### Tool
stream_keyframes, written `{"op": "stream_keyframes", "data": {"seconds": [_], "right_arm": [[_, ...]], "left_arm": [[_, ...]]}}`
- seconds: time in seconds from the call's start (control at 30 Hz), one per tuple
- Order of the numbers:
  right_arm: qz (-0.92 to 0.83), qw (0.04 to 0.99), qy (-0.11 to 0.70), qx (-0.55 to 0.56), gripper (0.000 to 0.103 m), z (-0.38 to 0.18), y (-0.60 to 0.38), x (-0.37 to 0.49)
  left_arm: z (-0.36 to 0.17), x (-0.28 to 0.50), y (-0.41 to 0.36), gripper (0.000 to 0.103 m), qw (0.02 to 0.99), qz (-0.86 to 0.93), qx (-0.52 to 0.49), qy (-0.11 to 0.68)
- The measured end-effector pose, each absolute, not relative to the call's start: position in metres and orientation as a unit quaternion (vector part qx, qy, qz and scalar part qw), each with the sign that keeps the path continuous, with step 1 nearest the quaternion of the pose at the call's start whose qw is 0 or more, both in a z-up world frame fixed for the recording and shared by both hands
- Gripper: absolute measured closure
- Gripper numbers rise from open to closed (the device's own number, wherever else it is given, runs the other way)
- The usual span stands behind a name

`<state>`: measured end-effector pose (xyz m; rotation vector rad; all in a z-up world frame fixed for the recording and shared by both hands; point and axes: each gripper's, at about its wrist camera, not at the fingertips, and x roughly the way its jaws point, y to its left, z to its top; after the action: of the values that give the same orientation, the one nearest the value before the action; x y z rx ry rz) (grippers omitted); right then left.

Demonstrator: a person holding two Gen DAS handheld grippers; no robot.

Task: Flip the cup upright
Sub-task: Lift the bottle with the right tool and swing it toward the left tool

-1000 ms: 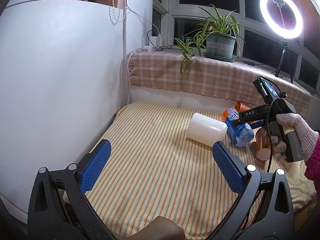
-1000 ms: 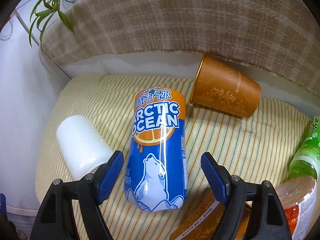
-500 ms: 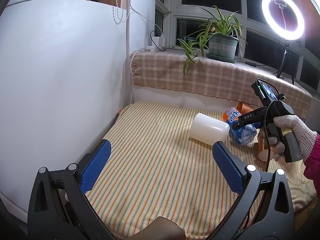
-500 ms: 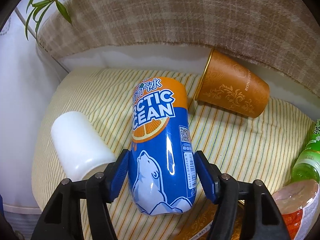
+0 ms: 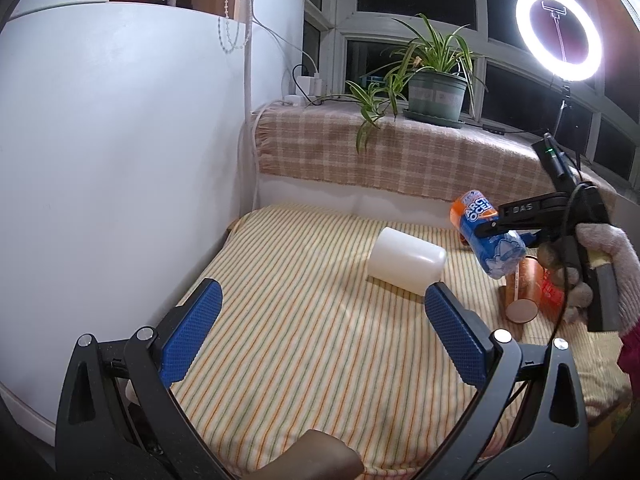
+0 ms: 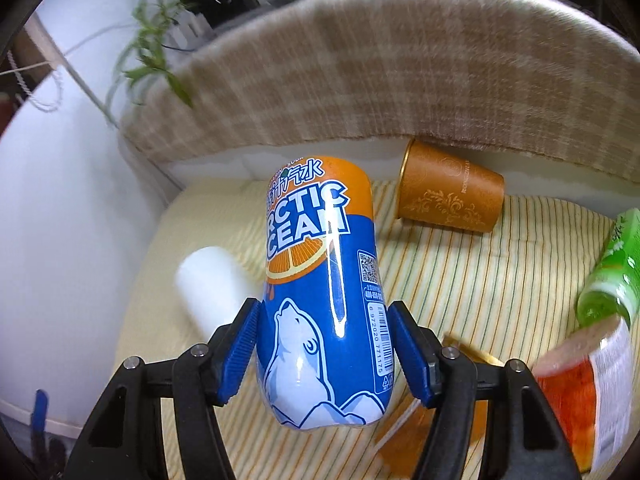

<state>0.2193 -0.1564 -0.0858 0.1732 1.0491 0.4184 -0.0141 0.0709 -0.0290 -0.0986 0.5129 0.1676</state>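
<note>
My right gripper (image 6: 324,344) is shut on a blue and orange Arctic Ocean cup (image 6: 320,280) and holds it lifted off the striped cloth, tilted. It also shows in the left wrist view (image 5: 486,232), in the right gripper (image 5: 494,228). A white cup (image 5: 406,260) lies on its side in the middle of the cloth, also in the right wrist view (image 6: 212,284). My left gripper (image 5: 320,324) is open and empty, low over the near part of the cloth, short of the white cup.
A brown paper cup (image 6: 448,196) lies on its side at the back. A green bottle (image 6: 612,268) and an orange-labelled container (image 6: 588,392) lie at the right. A plaid-covered sill (image 5: 400,156) holds a potted plant (image 5: 436,92). A white wall (image 5: 120,160) stands left.
My right gripper closed on the Arctic Ocean cup and lifted it off the cloth, tilting it up. My left gripper stayed open and barely moved.
</note>
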Motion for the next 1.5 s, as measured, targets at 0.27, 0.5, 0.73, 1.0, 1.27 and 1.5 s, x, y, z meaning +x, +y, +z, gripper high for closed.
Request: {"op": "stream_keyframes", "data": {"seconds": [0.27,0.5,0.73,1.0,1.27,1.5], "right_arm": [[0.222,0.841,0.48,0.112,0.036,-0.072,-0.171,0.159],[0.218,0.835,0.48,0.157,0.036,-0.085,-0.191,0.11],[0.202,0.816,0.501,0.205,0.036,-0.114,-0.208,0.08],[0.195,0.808,0.511,0.219,0.036,-0.13,-0.209,0.066],[0.181,0.805,0.519,0.223,0.034,-0.141,-0.211,0.064],[0.196,0.812,0.51,0.209,0.026,-0.136,-0.213,0.058]], "left_arm": [[-0.03,-0.009,0.062,0.0,0.961,0.054,-0.054,0.267],[-0.037,-0.003,0.05,0.0,0.956,0.02,-0.064,0.286],[-0.044,0.008,0.041,0.0,0.948,-0.011,-0.08,0.308],[-0.049,0.019,0.033,0.0,0.937,-0.04,-0.097,0.332],[-0.057,0.031,0.028,0.0,0.926,-0.061,-0.113,0.356],[-0.063,0.044,0.023,0.004,0.911,-0.091,-0.13,0.381]]}}
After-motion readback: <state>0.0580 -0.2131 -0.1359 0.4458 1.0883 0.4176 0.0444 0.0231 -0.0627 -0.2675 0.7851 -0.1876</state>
